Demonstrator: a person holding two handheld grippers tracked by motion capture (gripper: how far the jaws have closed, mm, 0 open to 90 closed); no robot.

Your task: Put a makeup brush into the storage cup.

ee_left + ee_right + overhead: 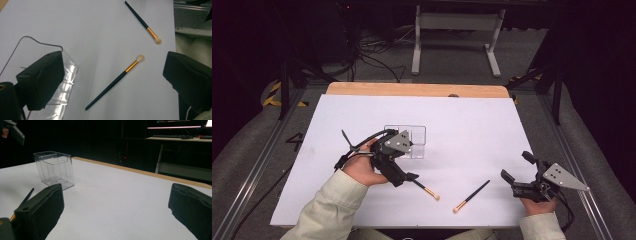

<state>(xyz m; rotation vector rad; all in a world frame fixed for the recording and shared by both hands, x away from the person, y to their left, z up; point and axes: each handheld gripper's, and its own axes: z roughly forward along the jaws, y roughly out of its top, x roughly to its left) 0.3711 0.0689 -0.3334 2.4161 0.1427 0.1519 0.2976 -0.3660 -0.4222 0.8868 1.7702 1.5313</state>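
1. Left tongs sit left of centre in the high view, held in the left hand over the white table; their jaws are spread wide with nothing between them.
2. A clear plastic box stands upright just behind those tongs, at mid-frame.
3. One makeup brush lies just beside the left tongs' tip, bristles toward the lower right.
4. A second makeup brush lies right of it, bristles toward the lower left, the two apart.
5. Right tongs at lower right rest released, jaws wide, gripping nothing.
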